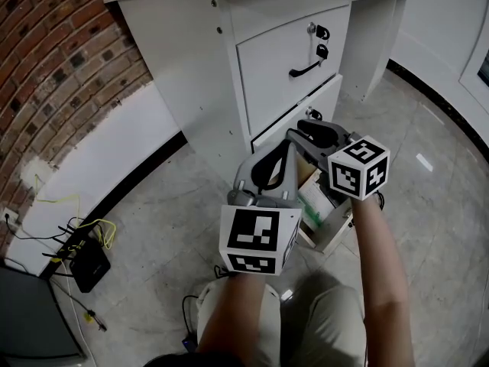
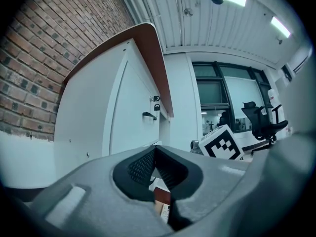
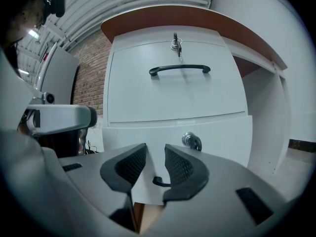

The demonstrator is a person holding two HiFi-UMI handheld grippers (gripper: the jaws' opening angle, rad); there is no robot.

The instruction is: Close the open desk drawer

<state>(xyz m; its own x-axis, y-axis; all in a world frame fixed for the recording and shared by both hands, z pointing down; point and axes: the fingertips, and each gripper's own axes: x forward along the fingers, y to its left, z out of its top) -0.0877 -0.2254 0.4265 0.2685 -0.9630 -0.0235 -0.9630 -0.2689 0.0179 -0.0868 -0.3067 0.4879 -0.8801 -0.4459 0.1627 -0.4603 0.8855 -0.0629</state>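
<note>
A white desk pedestal [image 1: 199,60] stands ahead, its upper drawer [image 3: 177,90] closed, with a black handle [image 3: 179,69] and keys in the lock. Below it is a drawer front [image 3: 207,132] with a round lock [image 3: 191,141]. Lowest, an open drawer [image 1: 332,232] juts out over the floor with papers inside. My right gripper [image 3: 155,149] is open and points at the lock drawer front, where a black handle end [image 3: 159,182] shows between the jaws, untouched. My left gripper [image 1: 288,147] is beside it, shut on nothing, tips meeting [image 2: 155,149].
A brick wall [image 1: 61,60] and a white skirting panel run along the left. Cables and a black box [image 1: 88,264] lie on the tiled floor. The person's knees [image 1: 321,327] are just behind the open drawer. An office chair [image 2: 261,122] stands far off.
</note>
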